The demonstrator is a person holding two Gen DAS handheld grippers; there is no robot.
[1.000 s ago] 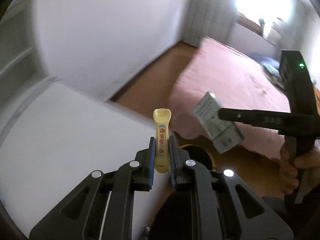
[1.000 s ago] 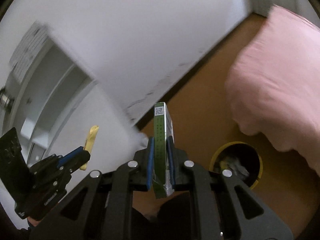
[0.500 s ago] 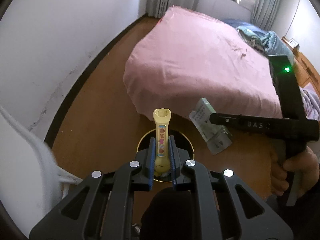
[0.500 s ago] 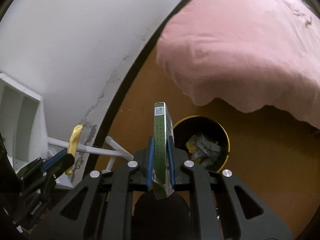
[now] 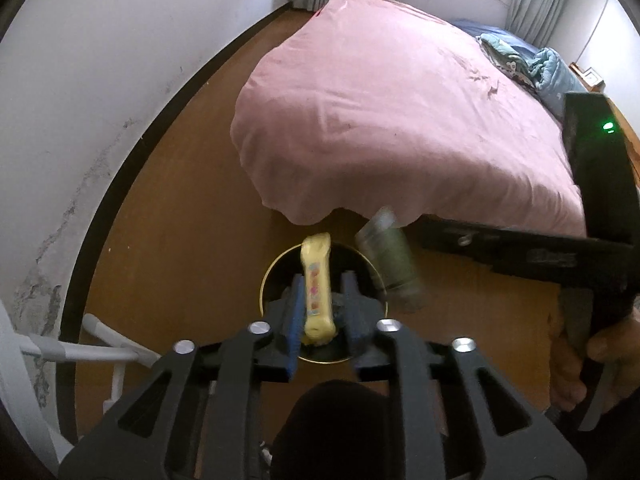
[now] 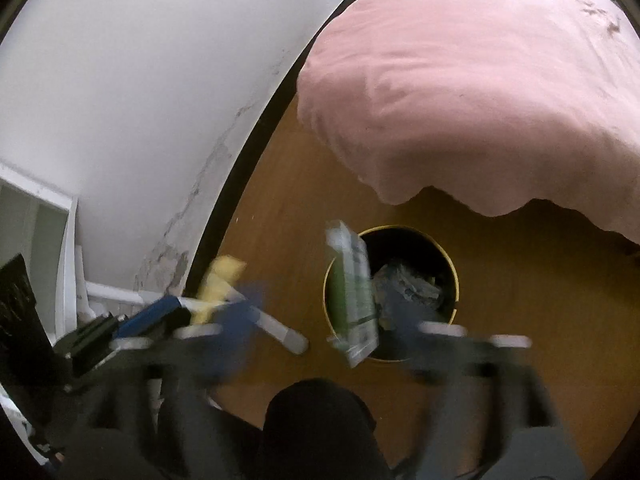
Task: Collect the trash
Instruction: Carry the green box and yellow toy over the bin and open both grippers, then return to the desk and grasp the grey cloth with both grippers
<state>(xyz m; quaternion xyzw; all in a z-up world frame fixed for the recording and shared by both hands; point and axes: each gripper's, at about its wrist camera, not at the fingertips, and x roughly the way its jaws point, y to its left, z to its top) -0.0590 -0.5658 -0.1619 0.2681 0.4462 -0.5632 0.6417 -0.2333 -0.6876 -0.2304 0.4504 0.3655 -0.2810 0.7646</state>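
A round black bin with a yellow rim (image 5: 267, 276) (image 6: 452, 260) stands on the wooden floor by the bed and holds crumpled trash (image 6: 404, 284). My left gripper (image 5: 320, 300) is open right above it; the yellow wrapper (image 5: 316, 284) hangs loose between the spread fingers, tilted. It also shows in the right wrist view (image 6: 220, 280). My right gripper (image 6: 320, 320) is open and blurred; the green and white packet (image 6: 352, 292) falls free at the bin's left rim. It shows blurred in the left wrist view (image 5: 390, 260).
A bed with a pink cover (image 5: 400, 112) fills the far right. A white wall with a black skirting (image 5: 104, 208) runs on the left. White furniture legs (image 5: 80, 352) stand at the lower left. A hand (image 5: 580, 368) holds the right gripper's handle.
Both grippers have opened over the bin. The yellow wrapper has come loose and tilted, and the green packet has slipped out of the right gripper and is dropping.
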